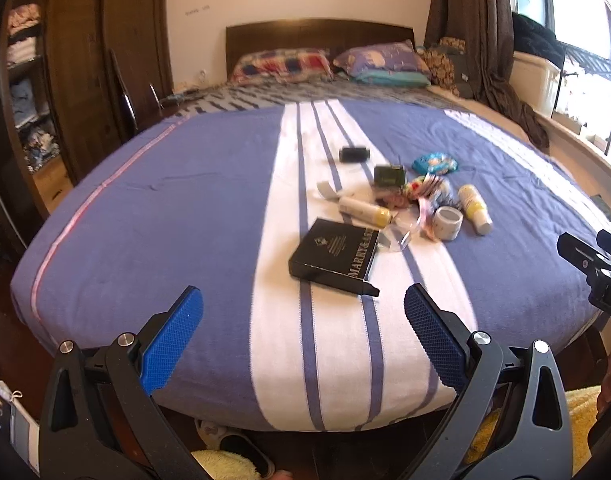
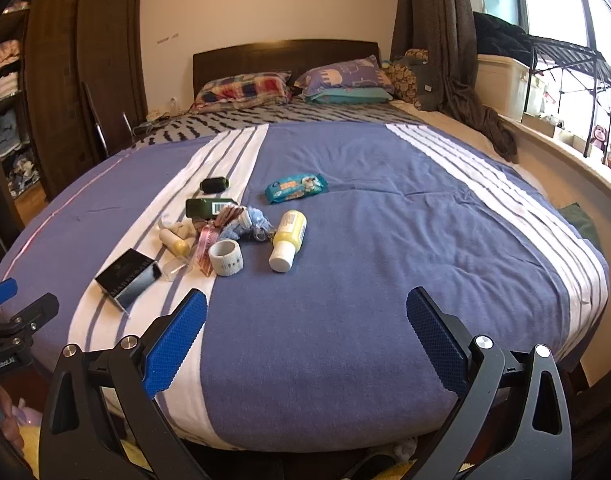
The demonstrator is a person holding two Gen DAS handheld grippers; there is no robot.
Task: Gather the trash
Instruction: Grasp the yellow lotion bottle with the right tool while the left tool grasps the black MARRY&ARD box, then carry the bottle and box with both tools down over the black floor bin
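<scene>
A pile of litter lies on the blue-and-white striped blanket [image 1: 185,216] [image 2: 385,240]. It holds a black box [image 1: 333,254] [image 2: 129,276], two yellow-and-white bottles [image 1: 474,208] [image 2: 288,240], a white tape roll [image 1: 448,222] [image 2: 225,258], a teal wipes packet [image 1: 435,163] [image 2: 296,187], a dark green packet [image 1: 390,176] [image 2: 209,206], a small black roll [image 1: 354,154] [image 2: 214,184] and crumpled wrappers [image 1: 421,194] [image 2: 241,222]. My left gripper [image 1: 303,308] hovers open at the bed's foot, just short of the black box. My right gripper [image 2: 305,312] is open too, over bare blanket right of the pile.
Pillows [image 2: 245,86] and a wooden headboard [image 1: 319,32] sit at the far end. A dark wardrobe [image 1: 89,60] stands left, curtains [image 2: 437,20] and a window sill [image 2: 565,160] right. Slippers [image 1: 241,446] lie on the floor under the bed's foot.
</scene>
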